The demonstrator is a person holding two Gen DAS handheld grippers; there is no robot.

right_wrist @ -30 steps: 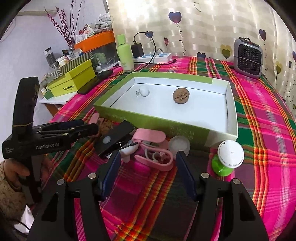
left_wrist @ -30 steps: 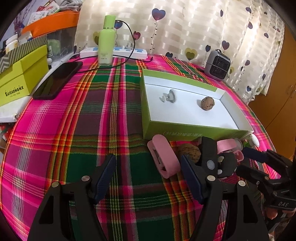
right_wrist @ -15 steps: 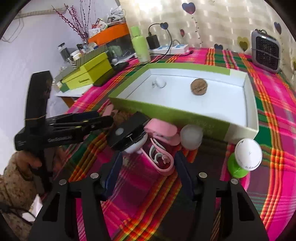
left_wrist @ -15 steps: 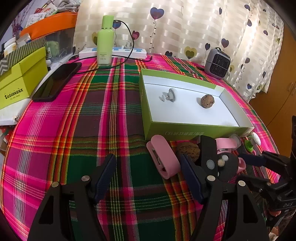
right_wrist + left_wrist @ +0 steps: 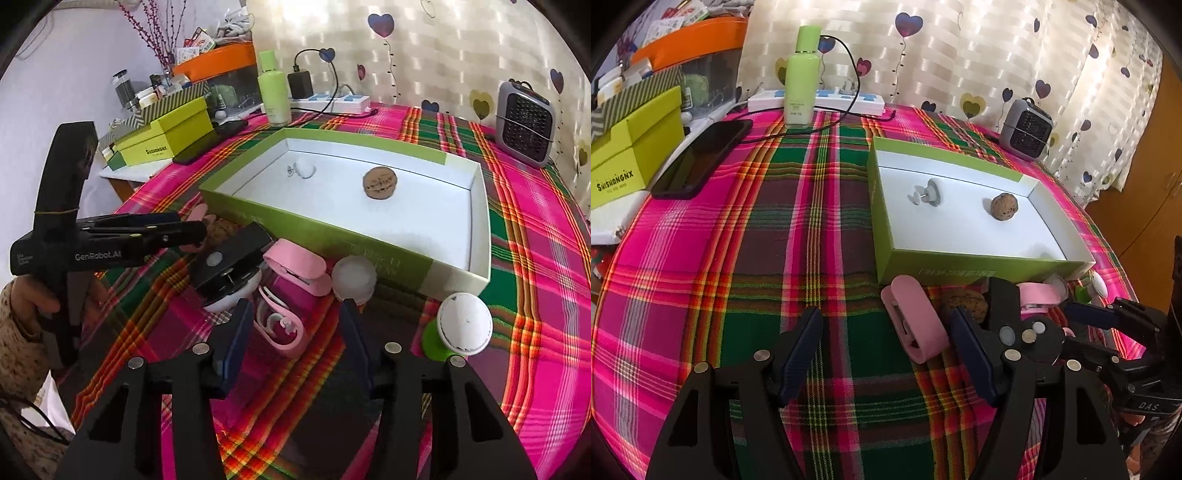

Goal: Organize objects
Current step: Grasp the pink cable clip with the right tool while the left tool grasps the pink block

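Observation:
A green box with a white inside (image 5: 886, 206) (image 5: 458, 266) holds a walnut (image 5: 1004, 206) (image 5: 379, 182) and a small white suction hook (image 5: 927, 192) (image 5: 303, 169). In front of it lie a pink clip (image 5: 916, 325), a second walnut (image 5: 964, 304), a black clip on a white disc (image 5: 231, 264), another pink clip (image 5: 295, 266), a pink earhook piece (image 5: 282, 326), a frosted cap (image 5: 354, 278) and a white-topped green knob (image 5: 463, 324). My left gripper (image 5: 886, 354) is open, low over the cloth. My right gripper (image 5: 295, 338) is open around the pink earhook piece.
A plaid cloth (image 5: 775, 221) covers the table. At the back stand a green bottle (image 5: 801, 79), a power strip (image 5: 816, 101) and a small grey heater (image 5: 1027, 129). A black phone (image 5: 700, 158) and yellow-green boxes (image 5: 631, 147) lie at the left.
My right gripper has moved forward and down, so the pink earhook piece now sits between its fingers. My left gripper has hardly moved.

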